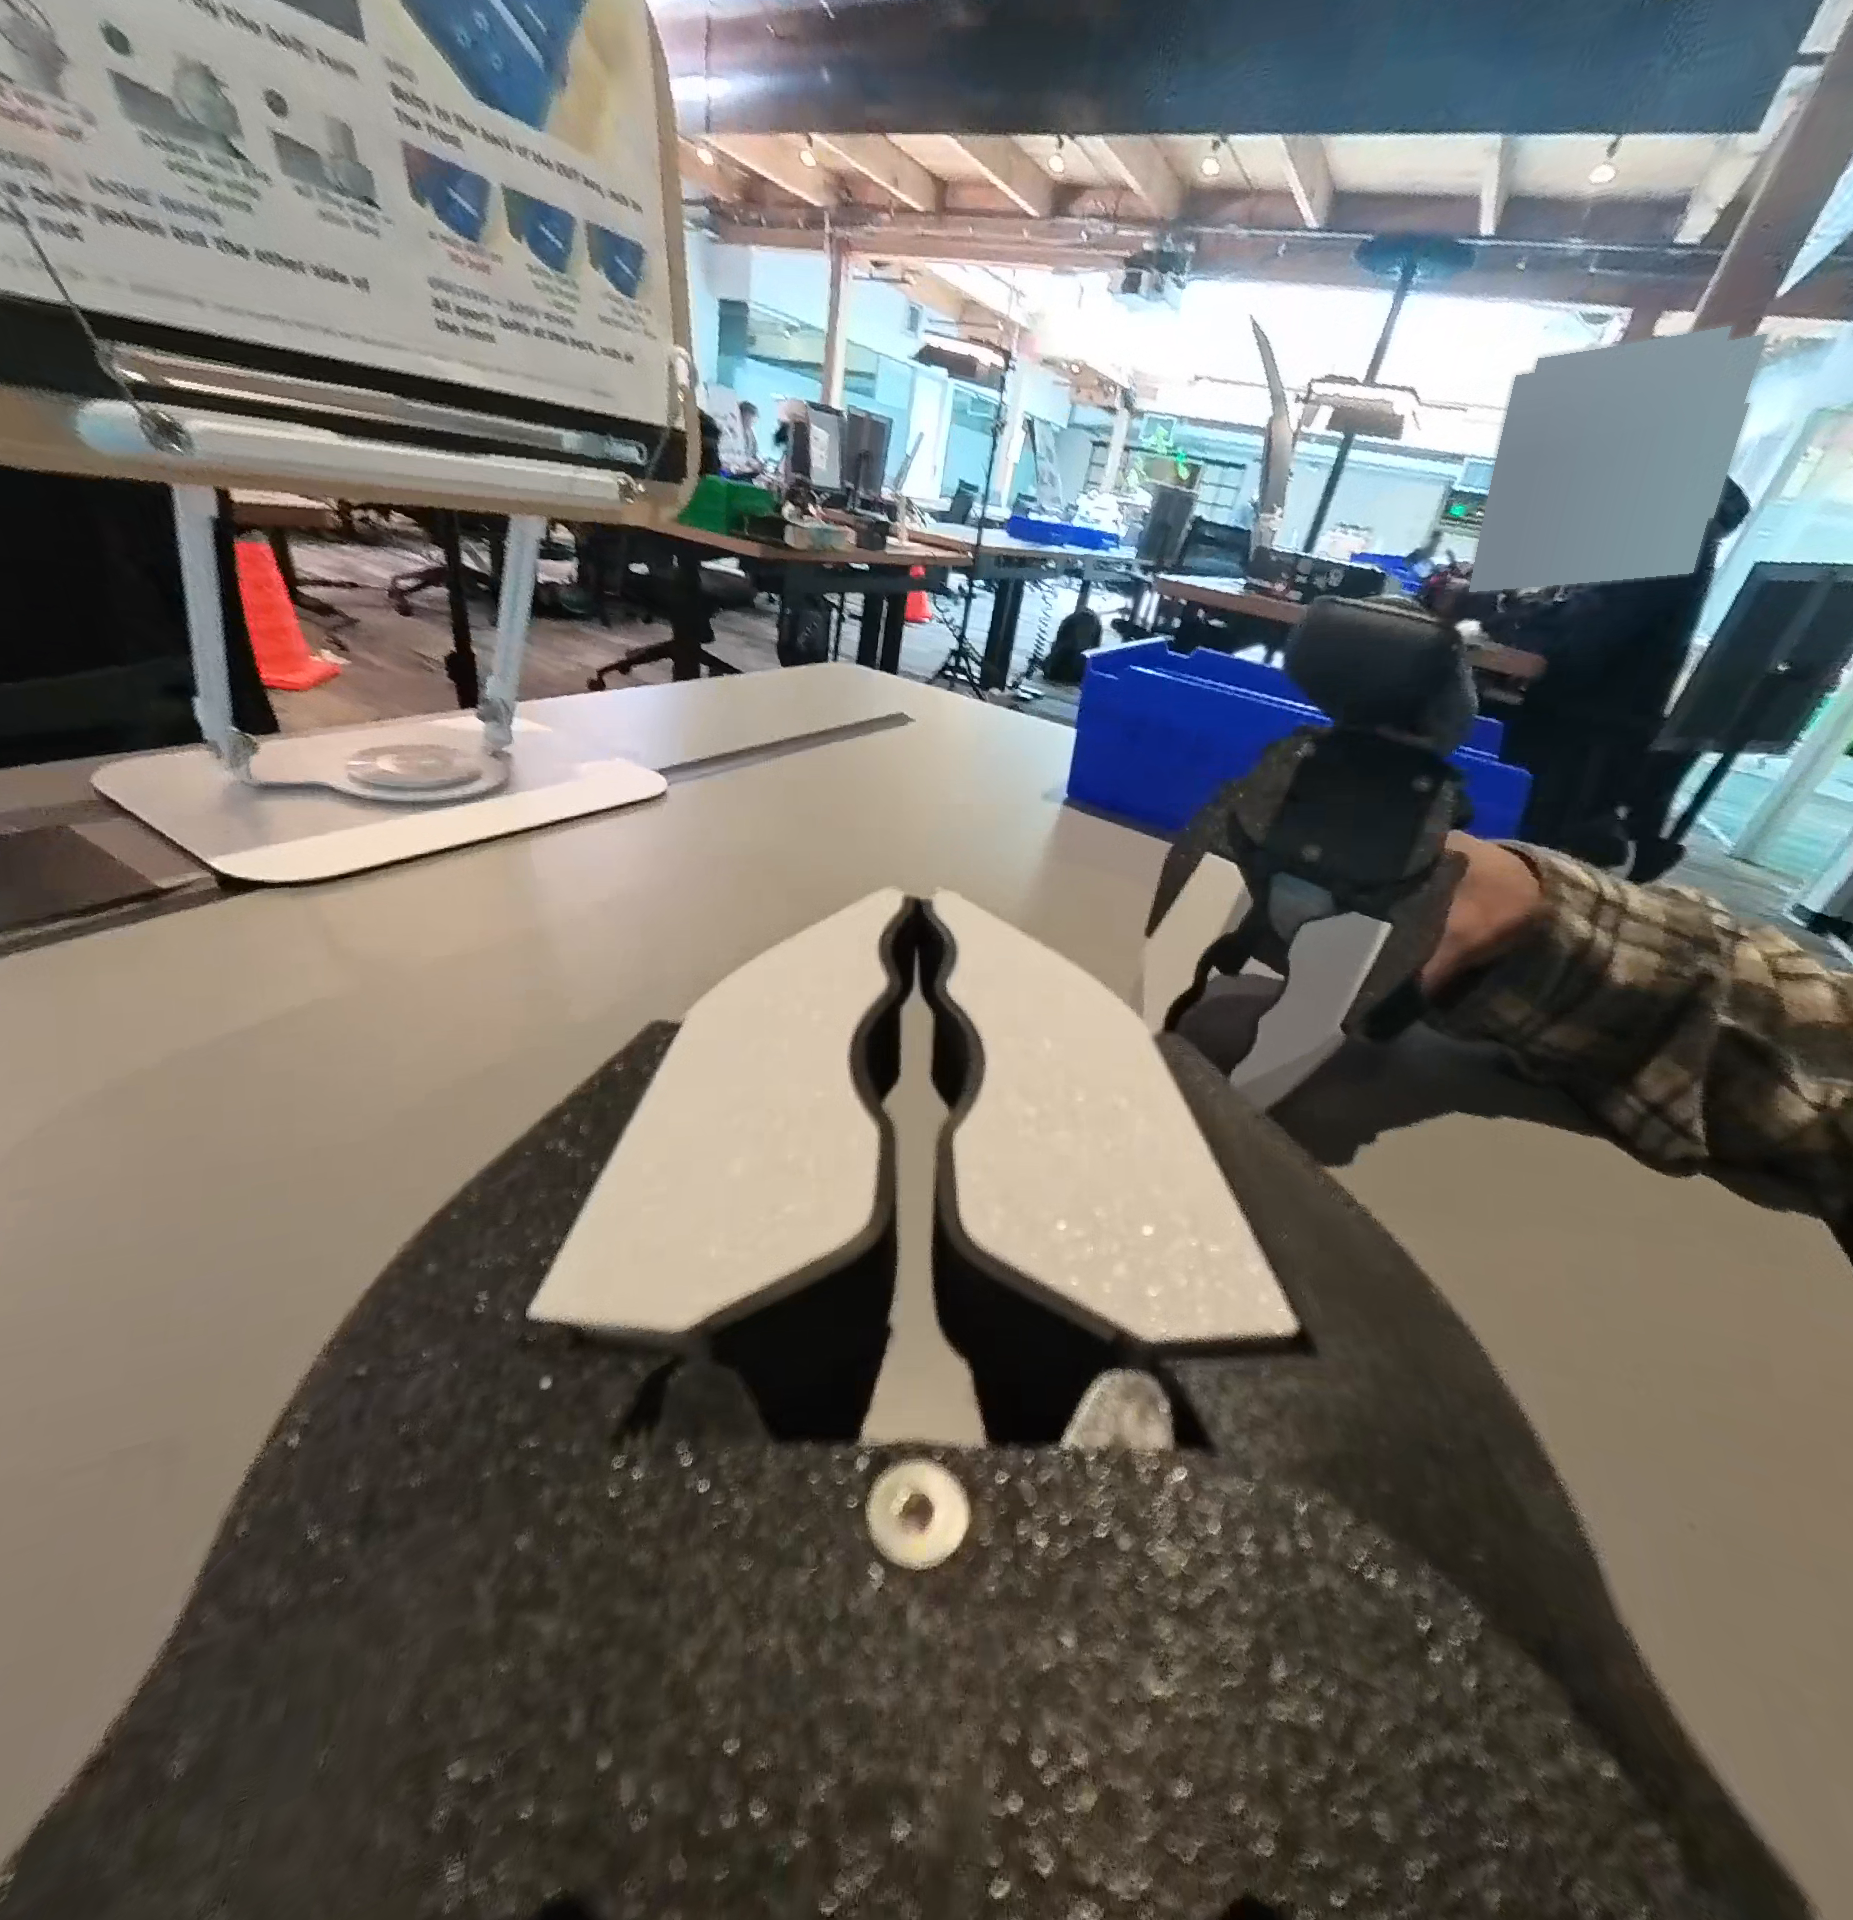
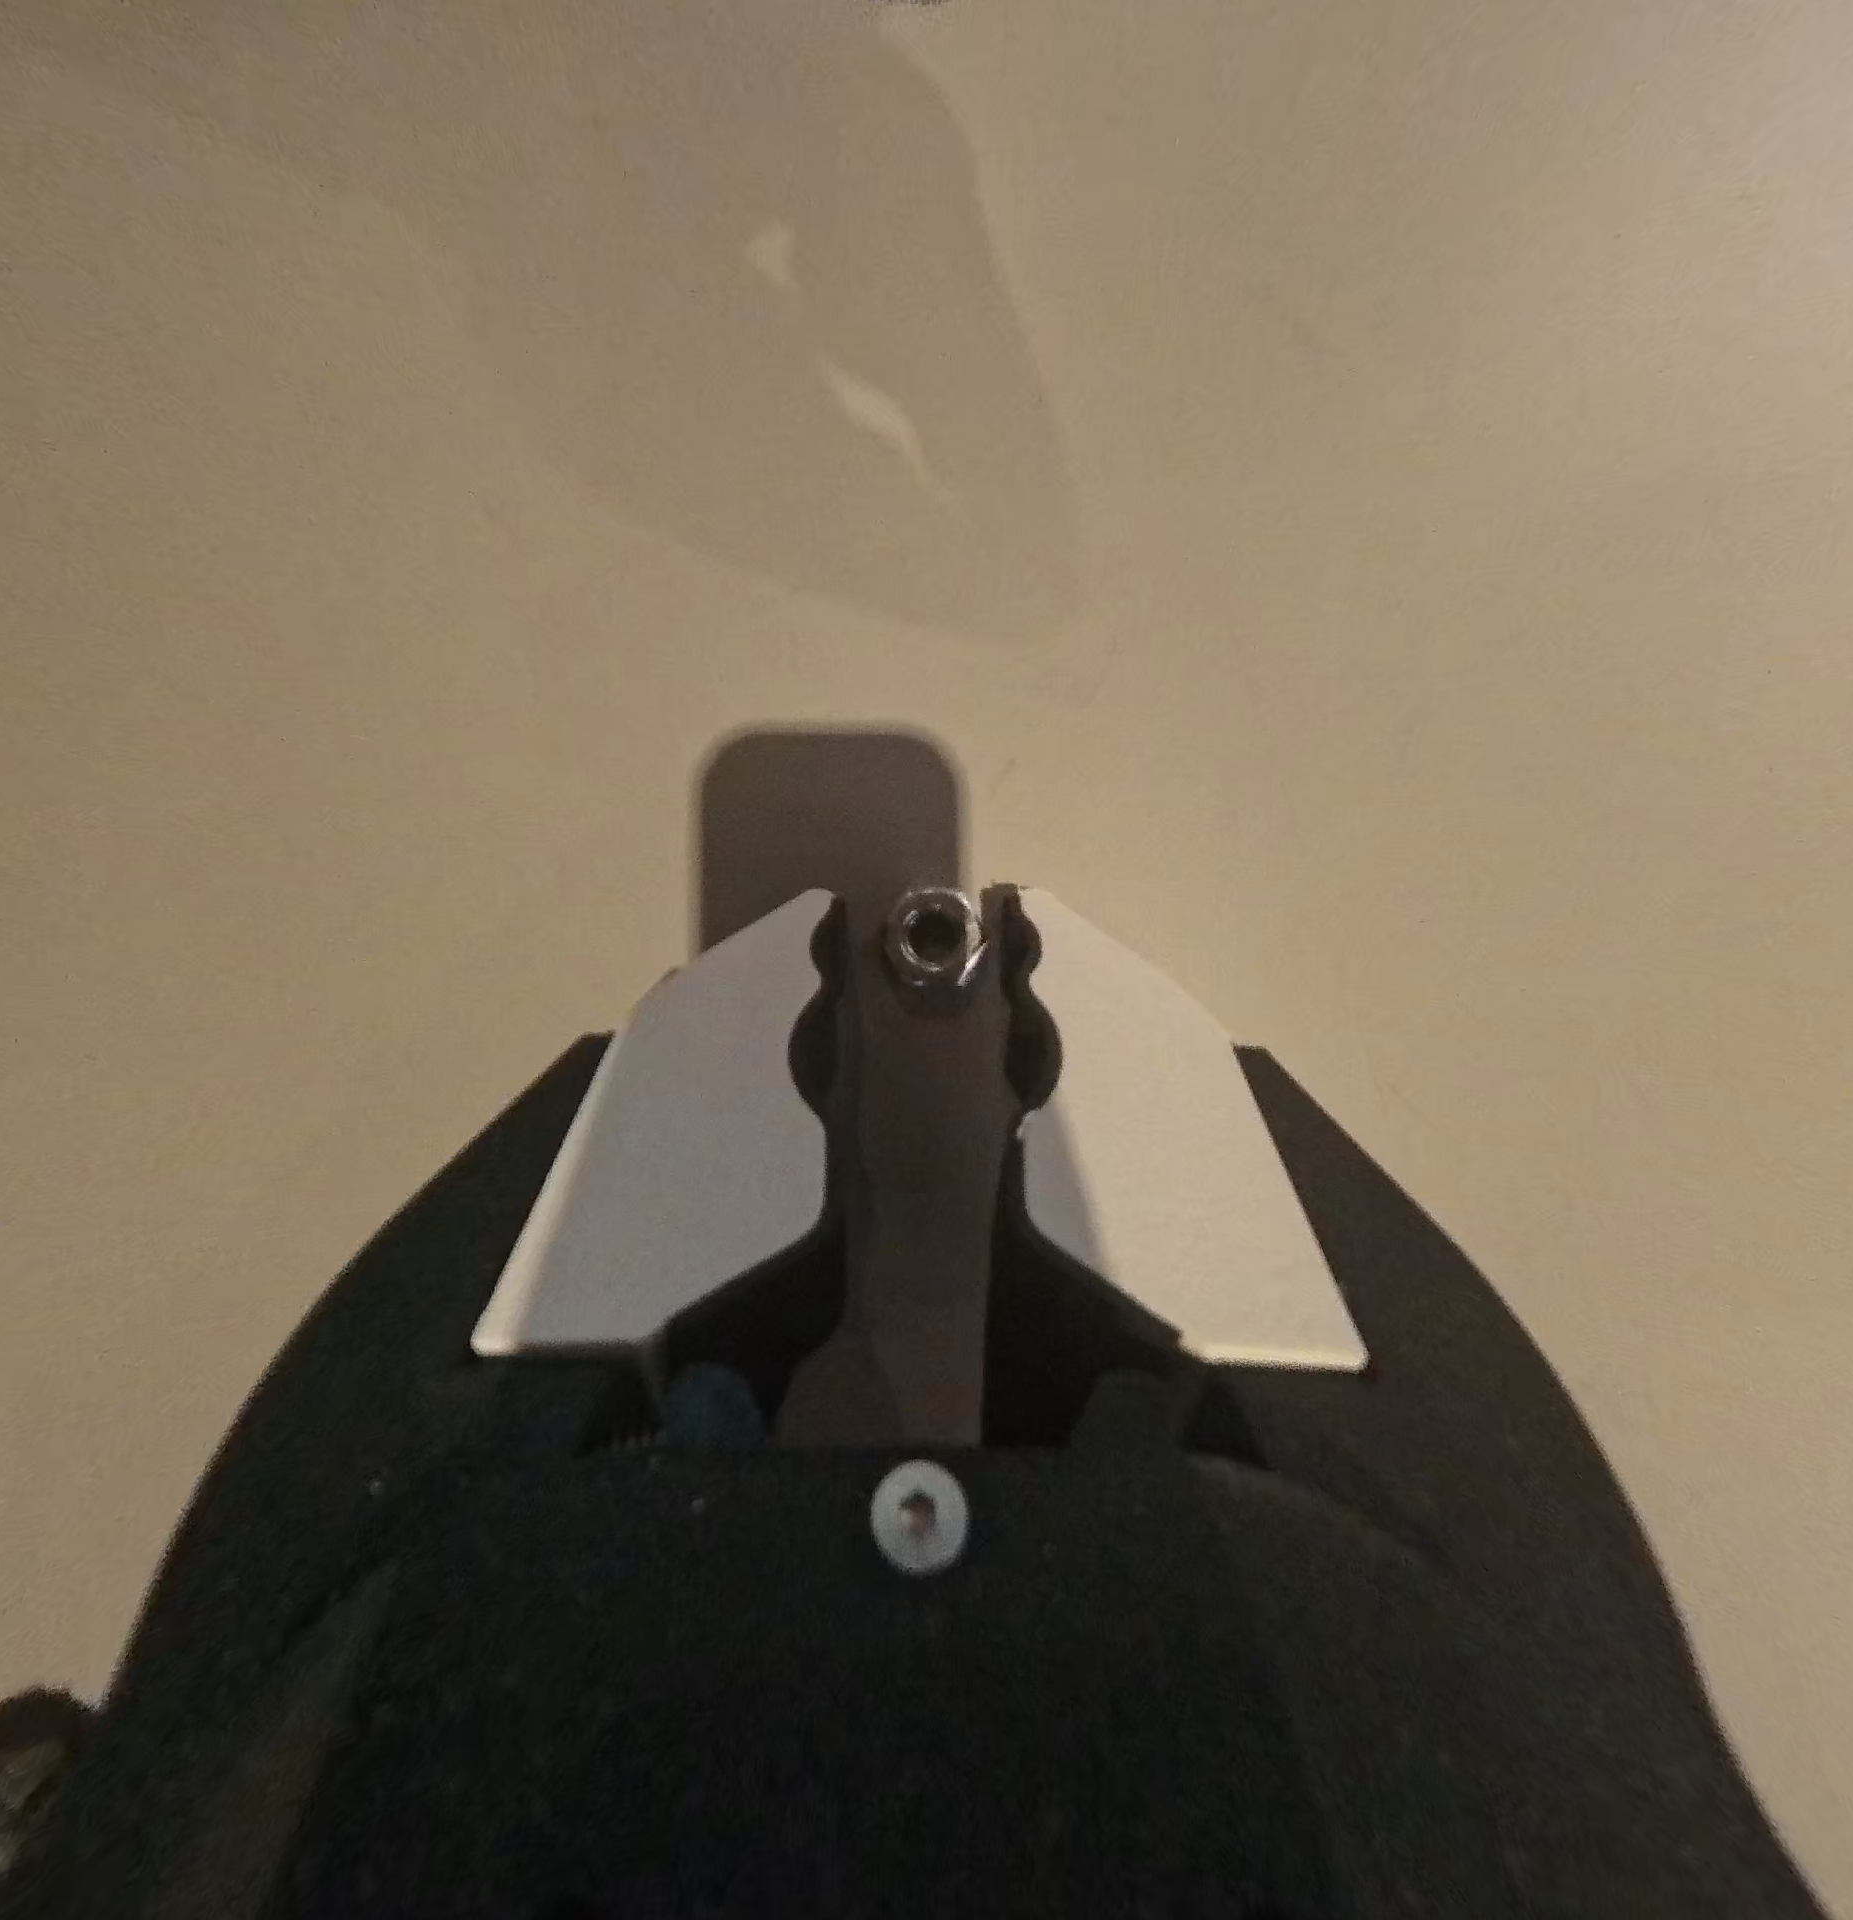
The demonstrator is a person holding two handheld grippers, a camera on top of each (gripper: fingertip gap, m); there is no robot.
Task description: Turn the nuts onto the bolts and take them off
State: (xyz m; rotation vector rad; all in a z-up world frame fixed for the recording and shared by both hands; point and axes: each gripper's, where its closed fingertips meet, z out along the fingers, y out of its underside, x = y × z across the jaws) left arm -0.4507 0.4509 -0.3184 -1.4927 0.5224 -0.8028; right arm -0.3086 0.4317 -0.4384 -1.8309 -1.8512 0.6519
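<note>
A small silver hex nut (image 2: 933,941) lies flat on the beige table (image 2: 382,623), hole up. My right gripper (image 2: 917,920) points straight down over it, open a little. The nut sits between the fingertips, close against the right one, with a gap to the left one. In the left wrist view the right gripper (image 1: 1275,987) shows at the right, held by a hand in a plaid sleeve (image 1: 1649,1039). My left gripper (image 1: 917,920) is shut and empty, held low over the grey table (image 1: 330,1091). No bolt shows in either view.
A document stand with an instruction sheet (image 1: 309,177) rises at the back left on a white base plate (image 1: 382,821). Blue bins (image 1: 1171,727) stand at the table's far right edge. Desks and people are far behind. My hands' fingertips stand some 20 centimeters from each other.
</note>
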